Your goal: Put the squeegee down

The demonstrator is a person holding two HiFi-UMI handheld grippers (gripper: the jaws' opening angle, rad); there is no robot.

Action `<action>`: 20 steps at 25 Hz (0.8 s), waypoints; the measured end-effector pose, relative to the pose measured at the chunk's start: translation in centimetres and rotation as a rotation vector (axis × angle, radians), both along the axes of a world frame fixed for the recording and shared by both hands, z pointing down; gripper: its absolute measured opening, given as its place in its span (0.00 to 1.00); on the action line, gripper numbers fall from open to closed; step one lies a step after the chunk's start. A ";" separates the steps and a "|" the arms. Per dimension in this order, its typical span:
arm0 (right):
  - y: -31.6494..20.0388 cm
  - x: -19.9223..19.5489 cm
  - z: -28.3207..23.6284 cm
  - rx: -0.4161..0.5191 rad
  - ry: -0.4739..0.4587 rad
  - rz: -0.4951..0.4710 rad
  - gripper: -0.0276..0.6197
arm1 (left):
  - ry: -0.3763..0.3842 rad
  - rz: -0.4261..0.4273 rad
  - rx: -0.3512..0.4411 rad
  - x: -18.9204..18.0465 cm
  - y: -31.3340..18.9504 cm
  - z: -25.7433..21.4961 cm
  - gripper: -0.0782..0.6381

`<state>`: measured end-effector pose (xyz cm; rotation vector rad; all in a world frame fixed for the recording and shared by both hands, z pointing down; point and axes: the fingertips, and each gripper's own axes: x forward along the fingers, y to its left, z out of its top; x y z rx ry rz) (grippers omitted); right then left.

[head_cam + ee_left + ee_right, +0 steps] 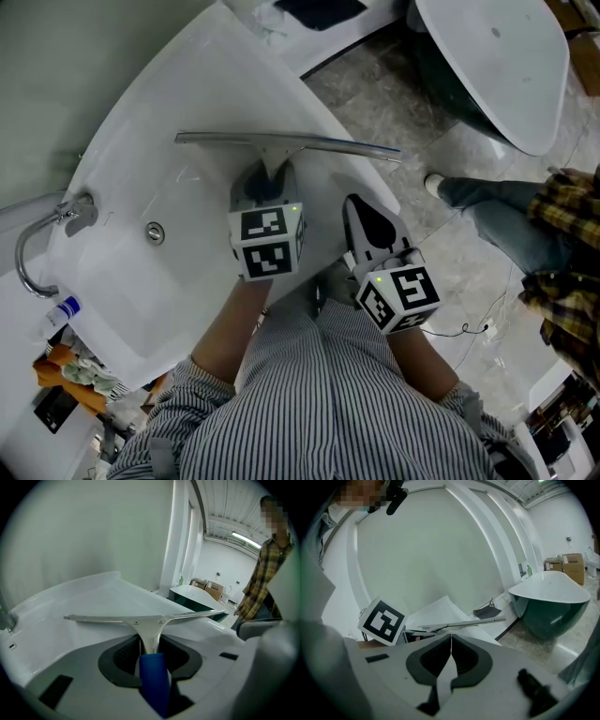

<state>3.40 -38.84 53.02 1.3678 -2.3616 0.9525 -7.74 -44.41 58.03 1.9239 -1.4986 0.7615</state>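
The squeegee [281, 142] has a long metal blade and a blue handle [153, 677]. My left gripper [267, 178] is shut on that handle, with the blade [140, 619] lying crosswise ahead of the jaws, over the far rim of the white basin [141, 122]. Whether the blade touches the basin I cannot tell. My right gripper [354, 204] hangs to the right of the left one, off the basin's edge, its jaws shut together with nothing between them [451, 644]. From the right gripper view the blade [464, 623] and the left gripper's marker cube [382, 620] show to the left.
A chrome tap [37, 244] and a drain [155, 232] sit in the basin at the left. Bottles and clutter lie at the lower left [66, 361]. A dark-sided bathtub [497, 66] stands at the upper right. A person in jeans and a plaid shirt [525, 225] stands on the stone floor.
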 end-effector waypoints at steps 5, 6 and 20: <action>0.1 0.1 -0.3 0.008 -0.001 0.004 0.07 | 0.018 -0.003 0.013 0.0 0.1 -0.8 0.30; 0.0 0.1 -0.5 0.013 -0.001 0.004 0.07 | 0.020 -0.002 0.016 0.0 0.2 -1.0 0.30; 0.8 -1.6 -5.5 0.131 -0.006 -0.002 0.07 | 0.062 0.001 0.127 -1.6 2.1 -6.9 0.32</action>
